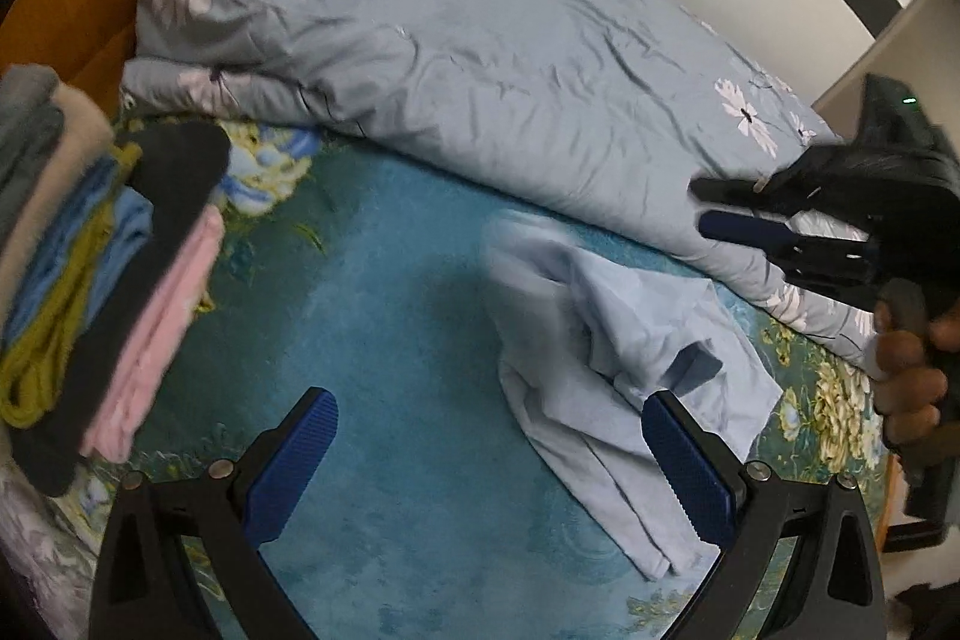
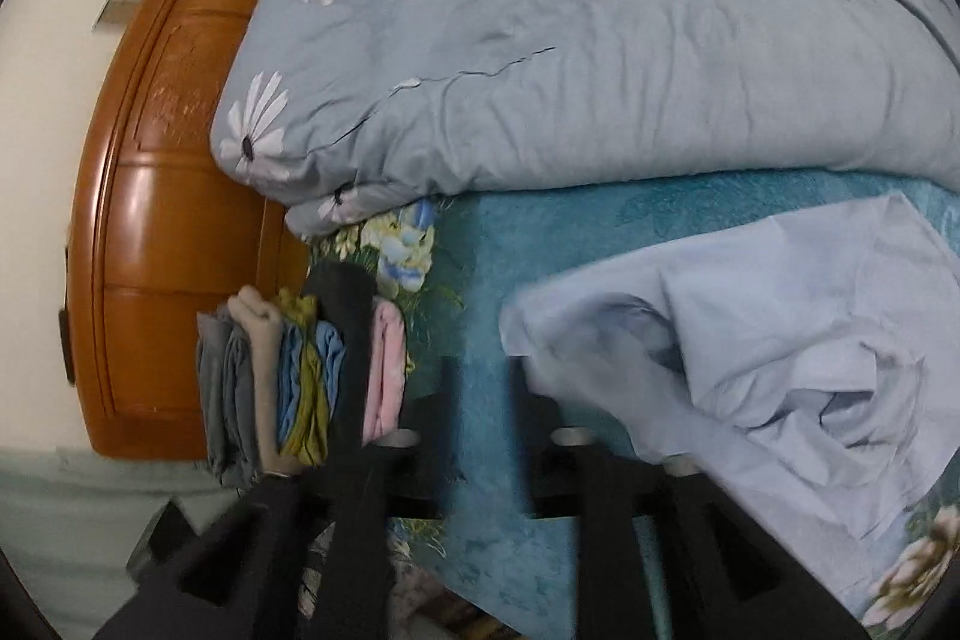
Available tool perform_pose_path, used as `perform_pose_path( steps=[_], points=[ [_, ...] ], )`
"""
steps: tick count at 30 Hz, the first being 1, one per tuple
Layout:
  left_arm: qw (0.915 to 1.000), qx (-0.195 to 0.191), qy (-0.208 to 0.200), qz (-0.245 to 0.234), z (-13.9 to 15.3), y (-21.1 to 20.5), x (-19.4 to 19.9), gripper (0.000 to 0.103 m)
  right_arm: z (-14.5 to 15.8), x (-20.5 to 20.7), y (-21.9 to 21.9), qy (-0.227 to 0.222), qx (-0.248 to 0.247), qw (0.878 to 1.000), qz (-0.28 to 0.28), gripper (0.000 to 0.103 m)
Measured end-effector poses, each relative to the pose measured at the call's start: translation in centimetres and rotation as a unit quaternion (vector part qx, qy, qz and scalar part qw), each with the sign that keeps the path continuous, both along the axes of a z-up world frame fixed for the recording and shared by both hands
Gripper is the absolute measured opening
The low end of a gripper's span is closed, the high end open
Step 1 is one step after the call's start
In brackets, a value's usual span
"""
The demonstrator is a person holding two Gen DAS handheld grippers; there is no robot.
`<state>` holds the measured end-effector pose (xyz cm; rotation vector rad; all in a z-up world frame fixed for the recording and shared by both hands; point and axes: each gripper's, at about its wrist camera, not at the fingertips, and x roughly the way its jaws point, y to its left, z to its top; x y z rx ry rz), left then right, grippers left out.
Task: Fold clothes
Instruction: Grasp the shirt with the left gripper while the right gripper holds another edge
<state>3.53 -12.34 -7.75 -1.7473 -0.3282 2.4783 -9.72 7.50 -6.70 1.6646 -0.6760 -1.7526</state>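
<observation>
A crumpled light blue garment (image 1: 606, 340) (image 2: 780, 340) lies on the teal bed sheet (image 1: 390, 310). My left gripper (image 1: 489, 400) hangs open just above the sheet, its right blue pad (image 1: 690, 466) over the garment's near edge and nothing between the pads. My right gripper (image 2: 486, 376) is blurred, with its jaws apart and only sheet showing in the gap; the garment's left edge lies just beside its right finger. In the left wrist view the right gripper (image 1: 699, 208) comes in from the right above the garment, held by a hand (image 1: 906, 370).
A stack of folded clothes (image 1: 90, 280) (image 2: 300, 382) in grey, beige, blue, olive, black and pink stands at the left. A bulky grey-blue flowered duvet (image 1: 450, 40) (image 2: 600, 40) fills the back of the bed. A wooden headboard (image 2: 168, 160) stands beyond the stack.
</observation>
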Motion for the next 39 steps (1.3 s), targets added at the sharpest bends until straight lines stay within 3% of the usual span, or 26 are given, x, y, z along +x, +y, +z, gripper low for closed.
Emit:
perform_pose_path(
  steps=[2, 6, 10, 13, 16, 19, 23, 25, 27, 29, 31, 32, 33, 34, 36, 39],
  points=[
    [0.9999, 0.007, -0.010, -0.005, -1.0, 0.8, -0.6, 0.103, 1.0, 0.1, 1.1, 0.011, -0.009, 1.000, 0.010, 0.051],
    [0.9992, 0.014, -0.032, -0.018, -2.9, 2.4, -1.7, 0.103, 0.8, -0.2, 4.5, 0.026, 0.024, 0.999, -0.007, 0.051],
    [0.9976, 0.027, -0.063, -0.012, -5.8, 3.5, -2.9, 0.103, -2.8, 0.2, 7.5, -0.009, 0.097, 0.995, -0.009, 0.051],
    [0.9949, 0.034, -0.095, 0.007, -8.8, 3.9, -3.8, 0.103, -5.1, 0.8, 7.5, -0.014, 0.145, 0.989, 0.021, 0.051],
    [0.9917, 0.034, -0.119, 0.035, -11.6, 3.6, -4.6, 0.102, -6.4, 0.4, 6.5, 0.009, 0.203, 0.977, 0.067, 0.051],
    [0.9866, 0.030, -0.148, 0.063, -14.1, 2.9, -5.4, 0.101, -8.1, -0.5, 5.0, 0.037, 0.272, 0.953, 0.125, 0.051],
    [0.9806, 0.030, -0.171, 0.091, -16.7, 2.2, -6.5, 0.095, -10.5, -1.3, 3.6, 0.048, 0.316, 0.930, 0.181, 0.051],
    [0.9779, 0.038, -0.180, 0.099, -17.8, 1.9, -6.9, 0.090, -11.2, -1.5, 3.1, 0.047, 0.327, 0.925, 0.187, 0.051],
    [0.9748, 0.050, -0.188, 0.109, -18.6, 1.7, -7.3, 0.073, -11.9, -1.8, 2.8, 0.047, 0.330, 0.924, 0.186, 0.051],
    [0.9704, 0.072, -0.198, 0.118, -19.5, 1.5, -7.5, 0.067, -12.3, -2.2, 2.9, 0.030, 0.319, 0.933, 0.166, 0.047],
    [0.9666, 0.092, -0.205, 0.124, -20.2, 1.5, -7.7, 0.053, -12.6, -2.4, 3.1, 0.022, 0.320, 0.934, 0.158, 0.028],
    [0.9640, 0.108, -0.209, 0.123, -20.5, 1.5, -7.8, 0.042, -12.7, -2.5, 3.2, 0.019, 0.322, 0.934, 0.154, 0.021],
    [0.9613, 0.122, -0.214, 0.125, -20.9, 1.6, -7.9, 0.032, -12.9, -2.6, 3.4, 0.015, 0.323, 0.934, 0.150, 0.008],
    [0.9589, 0.130, -0.216, 0.130, -21.1, 1.6, -7.9, 0.026, -13.0, -2.7, 3.5, 0.011, 0.325, 0.934, 0.146, 0.006],
    [0.9550, 0.139, -0.220, 0.142, -21.4, 1.6, -8.0, 0.002, -12.6, -3.1, 4.2, 0.013, 0.328, 0.936, 0.127, 0.003],
    [0.9516, 0.152, -0.213, 0.161, -21.0, 1.3, -8.2, 0.002, -10.9, -4.0, 5.9, 0.024, 0.322, 0.943, 0.083, 0.001]
  ],
)
